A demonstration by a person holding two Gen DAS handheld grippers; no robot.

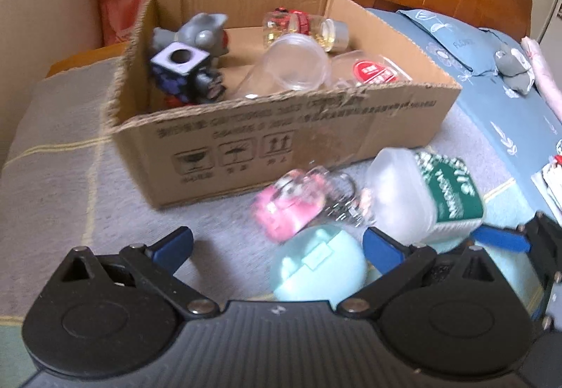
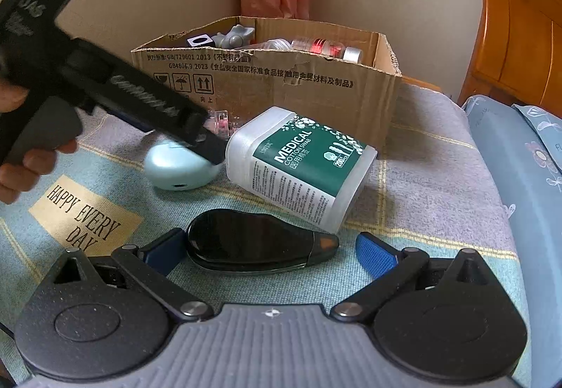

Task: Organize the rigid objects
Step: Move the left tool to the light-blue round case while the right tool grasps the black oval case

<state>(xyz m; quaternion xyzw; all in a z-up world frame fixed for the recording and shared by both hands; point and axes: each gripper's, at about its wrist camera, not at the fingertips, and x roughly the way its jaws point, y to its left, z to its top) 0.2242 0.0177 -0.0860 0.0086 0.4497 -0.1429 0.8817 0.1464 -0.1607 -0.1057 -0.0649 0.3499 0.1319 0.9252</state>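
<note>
Cotton swab box reads "MEDICAL COTTON SWAB" (green label).

Our left gripper and right gripper share one build: black ribbed bodies, round pivot discs, silver screws, blue pads on the jaws. Pale lettering marks the left tool's black handle.

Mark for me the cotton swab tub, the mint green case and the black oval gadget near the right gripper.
cotton swab tub (image 2: 309, 159), right wrist view, on its green label.
mint green case (image 1: 318, 268), left wrist view, on its lid near the latch.
black oval gadget (image 2: 253, 244), right wrist view, on its glossy top.
</note>
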